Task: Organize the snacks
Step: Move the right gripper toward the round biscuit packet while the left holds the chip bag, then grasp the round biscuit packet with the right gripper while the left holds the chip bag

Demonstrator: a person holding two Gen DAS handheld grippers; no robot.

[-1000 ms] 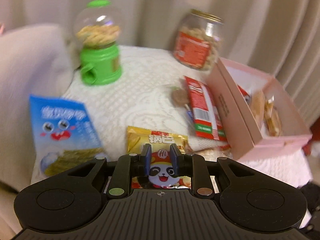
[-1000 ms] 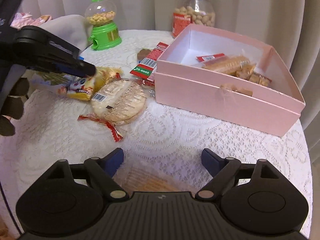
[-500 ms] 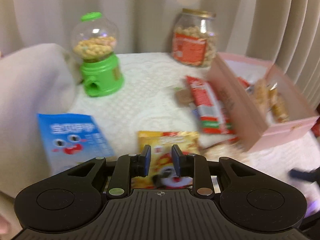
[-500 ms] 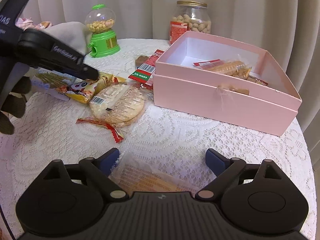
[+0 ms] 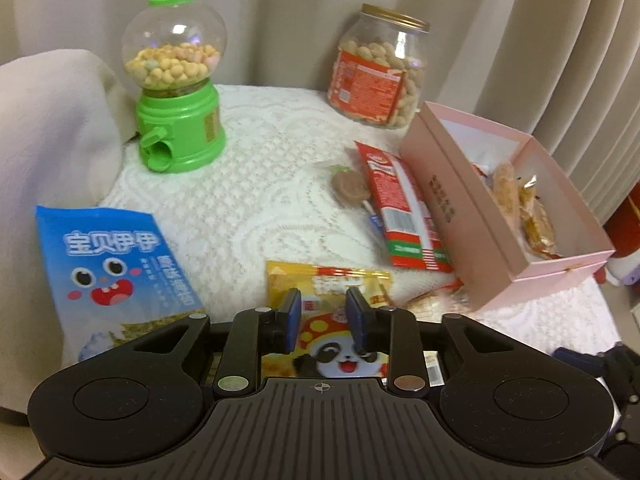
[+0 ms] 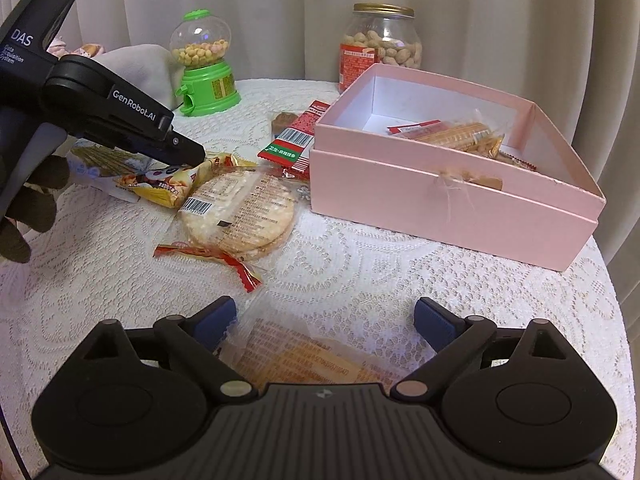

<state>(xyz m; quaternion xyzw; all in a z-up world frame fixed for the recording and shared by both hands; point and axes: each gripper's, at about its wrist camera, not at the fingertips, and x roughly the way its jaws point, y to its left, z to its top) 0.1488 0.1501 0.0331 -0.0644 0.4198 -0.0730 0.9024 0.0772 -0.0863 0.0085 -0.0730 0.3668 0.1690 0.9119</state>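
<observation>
Hovering both tools over the snack clutter, you have nothing gripped yet. Your left gripper (image 5: 323,320) sits over the yellow panda packet (image 5: 332,312) at 6 o'clock in the left wrist view; its jaws have just been opening and stand narrowly parted, the packet showing in the gap, pads not pressing it as far as I can tell. Your right gripper (image 6: 326,322) has also just been opening, jaws spread wide, straddling a clear-wrapped cracker pack (image 6: 304,360) lying flat on the tabletop (image 6: 360,272) at 6 o'clock, untouched.

The pink box (image 6: 448,196) at 2 o'clock in the right wrist view already holds a few wrapped snacks. Still outside it: round rice cracker pack (image 6: 240,216), red sachet (image 6: 300,136), blue bag (image 5: 108,264).

Risks (my read):
- Both packs lie flat and slippery; jaws closing too high likely skate over the film or pinch only a corner.
- Panda packet overlaps the rice cracker pack, so lifting one may drag the other.
- Pads could snag the lace cloth and pull the green candy dispenser (image 5: 180,92) or peanut jar (image 5: 380,68).
</observation>
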